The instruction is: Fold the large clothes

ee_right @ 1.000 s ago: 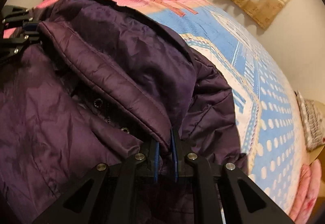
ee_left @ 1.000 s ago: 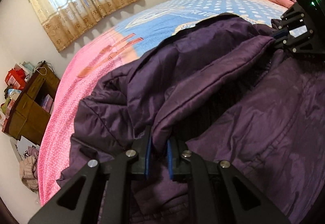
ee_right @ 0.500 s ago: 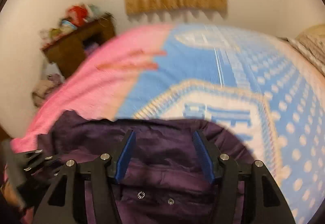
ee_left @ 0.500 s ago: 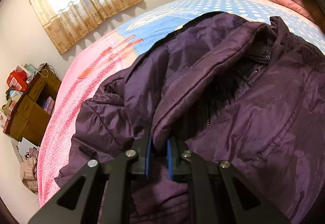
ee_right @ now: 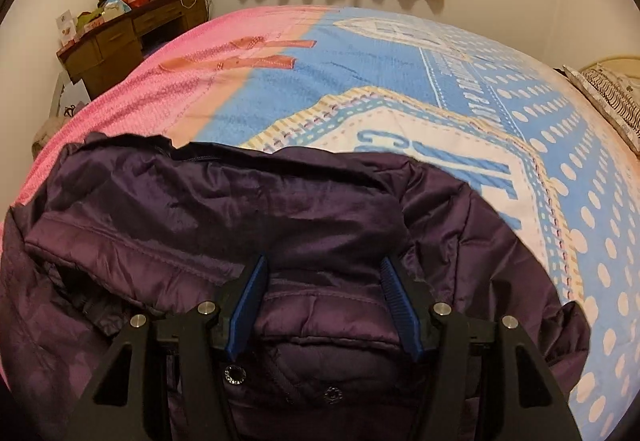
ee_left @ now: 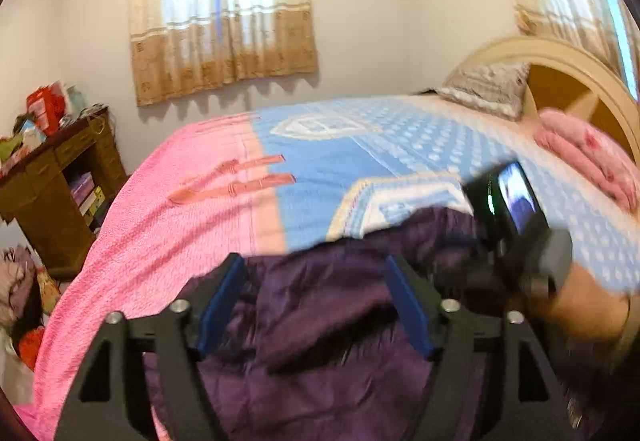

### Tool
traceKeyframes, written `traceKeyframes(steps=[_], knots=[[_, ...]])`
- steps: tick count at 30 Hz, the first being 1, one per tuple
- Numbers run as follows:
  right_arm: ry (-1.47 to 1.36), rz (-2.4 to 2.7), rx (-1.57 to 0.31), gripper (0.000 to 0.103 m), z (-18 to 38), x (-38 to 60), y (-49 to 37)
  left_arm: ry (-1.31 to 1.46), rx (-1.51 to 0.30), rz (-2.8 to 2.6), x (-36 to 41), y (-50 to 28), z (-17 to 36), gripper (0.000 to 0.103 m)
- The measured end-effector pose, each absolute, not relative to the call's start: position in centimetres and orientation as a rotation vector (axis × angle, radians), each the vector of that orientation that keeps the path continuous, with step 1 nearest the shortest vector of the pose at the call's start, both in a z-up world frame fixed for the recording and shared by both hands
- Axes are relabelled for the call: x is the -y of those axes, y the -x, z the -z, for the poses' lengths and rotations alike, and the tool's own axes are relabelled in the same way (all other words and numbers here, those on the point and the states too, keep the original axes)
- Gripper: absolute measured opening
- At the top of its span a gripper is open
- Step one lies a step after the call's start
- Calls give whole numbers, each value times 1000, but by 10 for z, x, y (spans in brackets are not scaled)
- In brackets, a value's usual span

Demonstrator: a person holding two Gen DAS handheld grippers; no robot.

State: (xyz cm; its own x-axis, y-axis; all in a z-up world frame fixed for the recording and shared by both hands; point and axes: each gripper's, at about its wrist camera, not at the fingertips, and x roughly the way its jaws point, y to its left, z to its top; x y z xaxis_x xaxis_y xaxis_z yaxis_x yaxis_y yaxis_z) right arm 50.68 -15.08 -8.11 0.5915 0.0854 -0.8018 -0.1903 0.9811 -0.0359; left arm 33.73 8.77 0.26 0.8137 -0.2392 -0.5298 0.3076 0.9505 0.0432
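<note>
Both cameras ride the grippers, low over the purple jacket (ee_right: 280, 209) on the bed (ee_right: 460, 89). The left view looks out nearly level across the bed to the curtained window (ee_left: 222, 13) and headboard (ee_left: 560, 69). The right view tips down steeper, close over the jacket. The 2 views share jacket, bedspread, window and cluttered wooden cabinet (ee_left: 52, 193).
</note>
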Motion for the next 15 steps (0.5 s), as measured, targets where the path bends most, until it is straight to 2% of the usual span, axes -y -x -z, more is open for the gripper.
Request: traceKeyframes(steps=[3, 5, 9, 15], knots=[[128, -164, -931, 60, 83, 150, -507, -156, -614, 221, -72, -372, 24, 79], [119, -170, -937, 60, 84, 152, -507, -159, -719, 187, -67, -397, 57, 79], [92, -185, -944, 60, 88, 156, -509, -136, -836, 140, -73, -412, 98, 79], [102, -175, -944, 60, 91, 152, -510, -105, -895, 134, -77, -416, 113, 91]])
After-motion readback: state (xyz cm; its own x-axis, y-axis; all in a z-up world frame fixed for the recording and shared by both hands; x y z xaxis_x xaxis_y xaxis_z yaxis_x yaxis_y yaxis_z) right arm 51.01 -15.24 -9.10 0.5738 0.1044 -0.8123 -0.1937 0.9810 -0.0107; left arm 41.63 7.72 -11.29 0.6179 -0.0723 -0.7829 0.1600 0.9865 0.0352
